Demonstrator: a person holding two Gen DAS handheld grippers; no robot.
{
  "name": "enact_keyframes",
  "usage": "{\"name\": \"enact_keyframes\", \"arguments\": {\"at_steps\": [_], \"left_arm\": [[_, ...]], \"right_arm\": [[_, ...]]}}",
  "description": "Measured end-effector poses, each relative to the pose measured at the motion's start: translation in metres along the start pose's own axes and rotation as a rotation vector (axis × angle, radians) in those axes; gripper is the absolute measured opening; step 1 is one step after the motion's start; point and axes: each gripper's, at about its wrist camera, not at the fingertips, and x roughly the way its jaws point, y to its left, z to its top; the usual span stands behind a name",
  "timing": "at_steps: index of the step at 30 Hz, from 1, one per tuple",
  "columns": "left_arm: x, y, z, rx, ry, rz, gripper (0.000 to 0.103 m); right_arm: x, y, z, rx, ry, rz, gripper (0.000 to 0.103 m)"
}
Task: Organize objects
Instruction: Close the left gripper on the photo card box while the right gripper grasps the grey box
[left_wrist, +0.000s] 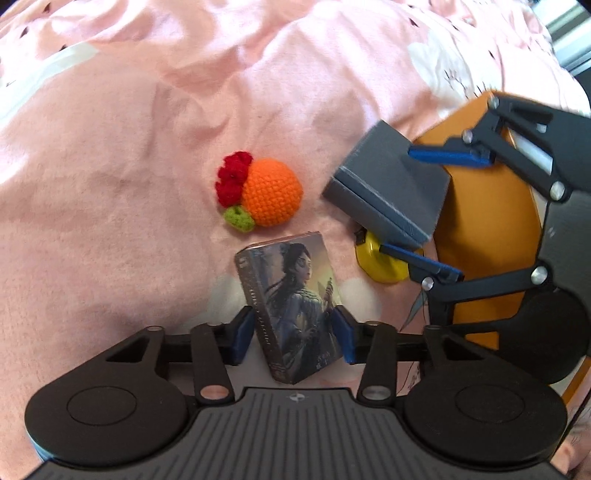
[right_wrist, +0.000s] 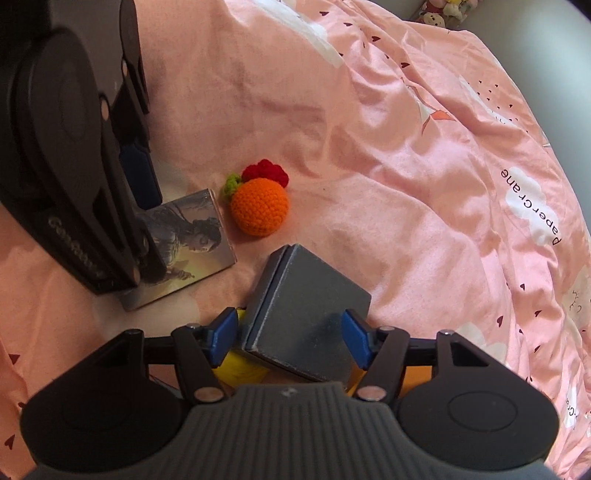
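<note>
A card box (left_wrist: 295, 295) with a painted figure stands on the pink bedding, and my left gripper (left_wrist: 293, 336) is shut on its two sides. In the right wrist view the same box (right_wrist: 192, 229) lies under the left gripper's blue pad (right_wrist: 140, 177). My right gripper (right_wrist: 290, 338) is shut on a grey box (right_wrist: 310, 302), held tilted above the bedding. The left wrist view shows that grey box (left_wrist: 384, 184) between the right gripper's blue fingers (left_wrist: 443, 157). A crocheted orange ball (left_wrist: 271, 195) with red and green trim lies loose beyond both boxes.
An orange container (left_wrist: 487, 229) sits at the right under the right gripper. A yellow object (left_wrist: 380, 266) lies below the grey box, partly hidden. Rumpled pink bedding (right_wrist: 406, 147) spreads far and right. Stuffed toys (right_wrist: 447, 11) line the far edge.
</note>
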Motion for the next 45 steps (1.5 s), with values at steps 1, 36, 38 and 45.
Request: {"name": "enact_keyframes", "arguments": {"at_steps": [1, 36, 38, 45], "left_arm": [[-0.002, 0.002, -0.001, -0.014, -0.001, -0.007, 0.043], [-0.051, -0.01, -0.009, -0.05, -0.201, 0.021, 0.045], [-0.042, -0.006, -0.008, -0.073, -0.171, 0.054, 0.053], [-0.013, 0.013, -0.009, -0.111, -0.064, 0.096, 0.066]], "right_arm": [[0.002, -0.001, 0.0, 0.006, 0.004, 0.003, 0.065], [-0.001, -0.008, -0.01, 0.005, -0.023, 0.041, 0.066], [-0.002, -0.007, -0.01, 0.013, -0.022, 0.046, 0.066], [-0.006, -0.006, -0.014, 0.009, -0.031, 0.056, 0.066]]}}
